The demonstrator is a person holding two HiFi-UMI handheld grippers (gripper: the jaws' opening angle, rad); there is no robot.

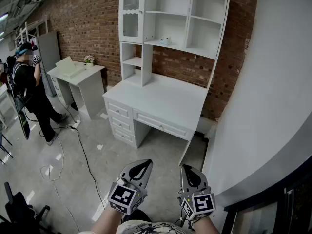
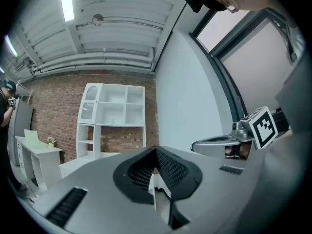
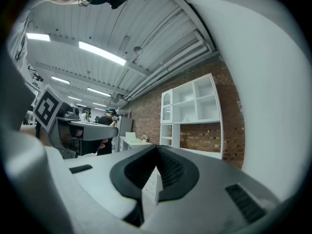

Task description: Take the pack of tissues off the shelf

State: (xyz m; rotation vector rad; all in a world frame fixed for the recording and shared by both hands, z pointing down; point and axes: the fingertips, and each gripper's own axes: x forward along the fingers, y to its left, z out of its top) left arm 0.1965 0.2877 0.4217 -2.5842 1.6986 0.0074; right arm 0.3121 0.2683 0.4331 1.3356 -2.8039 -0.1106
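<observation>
Fingers of the left gripper (image 1: 142, 167) and the right gripper (image 1: 189, 172) are clenched together, and neither pair holds anything. The pack of tissues (image 1: 165, 41) is a small pale lump, too far off for detail, resting on the middle shelf (image 1: 183, 48) of the white hutch above the desk (image 1: 163, 99), against a brick wall (image 1: 92, 23). Only the head view shows the floor with a black cable (image 1: 84, 156) and a person (image 1: 27, 82) standing by a second white table (image 1: 80, 74). Each gripper view adds the ceiling lights and the other gripper's marker cube (image 2: 263, 126). Both grippers are held low and close to the body, side by side, pointing forward toward the desk and well apart from the shelf.
</observation>
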